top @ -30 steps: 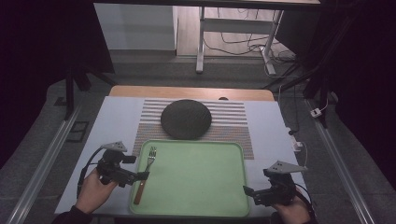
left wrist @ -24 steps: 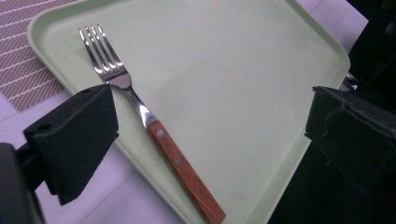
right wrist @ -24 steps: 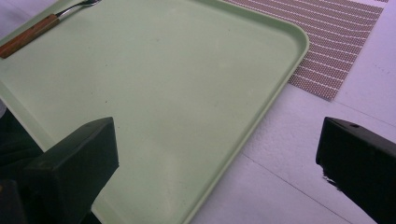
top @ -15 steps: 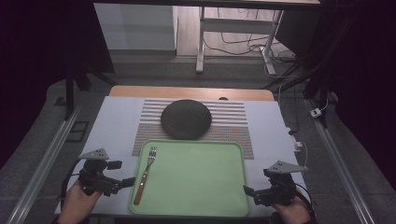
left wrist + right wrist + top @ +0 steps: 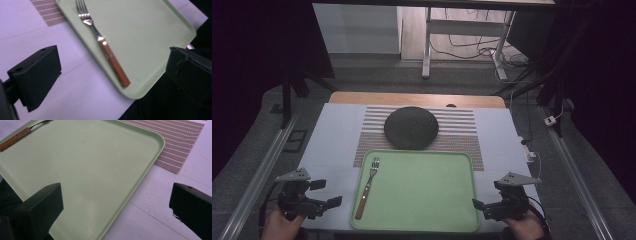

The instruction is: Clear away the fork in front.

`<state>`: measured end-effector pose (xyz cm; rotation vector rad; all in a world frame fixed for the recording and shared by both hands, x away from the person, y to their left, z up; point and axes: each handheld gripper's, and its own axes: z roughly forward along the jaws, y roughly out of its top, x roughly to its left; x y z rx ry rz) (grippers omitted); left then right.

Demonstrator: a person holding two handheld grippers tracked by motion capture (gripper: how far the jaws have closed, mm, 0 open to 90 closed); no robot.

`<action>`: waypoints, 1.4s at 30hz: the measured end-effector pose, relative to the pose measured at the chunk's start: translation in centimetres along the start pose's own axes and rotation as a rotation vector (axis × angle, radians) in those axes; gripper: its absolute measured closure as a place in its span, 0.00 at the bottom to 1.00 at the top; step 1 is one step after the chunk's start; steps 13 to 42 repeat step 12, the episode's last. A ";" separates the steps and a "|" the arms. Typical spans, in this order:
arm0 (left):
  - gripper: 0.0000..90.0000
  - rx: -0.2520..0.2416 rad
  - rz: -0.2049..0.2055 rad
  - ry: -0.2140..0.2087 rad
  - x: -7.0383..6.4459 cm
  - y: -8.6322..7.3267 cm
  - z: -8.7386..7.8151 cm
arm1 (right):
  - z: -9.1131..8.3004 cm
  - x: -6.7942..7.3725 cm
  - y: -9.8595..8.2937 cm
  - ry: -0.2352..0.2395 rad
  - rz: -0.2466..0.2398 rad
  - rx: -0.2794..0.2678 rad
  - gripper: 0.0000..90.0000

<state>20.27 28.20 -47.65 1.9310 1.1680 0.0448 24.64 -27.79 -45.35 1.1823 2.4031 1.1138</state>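
A fork point(image 5: 366, 188) with a wooden handle lies along the left side of the green tray point(image 5: 427, 195), tines pointing away from me. My left gripper point(image 5: 327, 193) hovers open and empty over the white table, left of the tray's near corner. In the left gripper view, the fork point(image 5: 113, 63) and the tray point(image 5: 150, 30) lie ahead between the wide-apart jaws of the left gripper point(image 5: 115, 60). My right gripper point(image 5: 487, 196) stands open and empty at the tray's near right corner. In the right gripper view, the right gripper point(image 5: 116, 200) faces the tray point(image 5: 87, 160), with the fork point(image 5: 15, 138) at top left.
A round black plate point(image 5: 411, 127) rests on a striped mat point(image 5: 459, 131) just beyond the tray. The mat point(image 5: 180, 137) reaches the tray's far edge. White tabletop point(image 5: 329, 145) lies on both sides of the tray. Dark floor and table legs lie beyond the far edge.
My left gripper has drawn back to the left and toward me, away from the fork, which stays on the tray. The right gripper has not moved.
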 end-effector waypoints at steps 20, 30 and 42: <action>0.00 0.051 -0.006 0.078 -0.3 -0.6 -0.1 | 0.0 0.0 0.0 -0.003 -0.001 0.004 0.00; 0.00 0.051 -0.006 0.078 -0.3 -0.6 -0.1 | 0.0 0.0 0.0 -0.003 -0.001 0.004 0.00; 0.00 0.051 -0.006 0.078 -0.3 -0.6 -0.1 | 0.0 0.0 0.0 -0.003 -0.001 0.004 0.00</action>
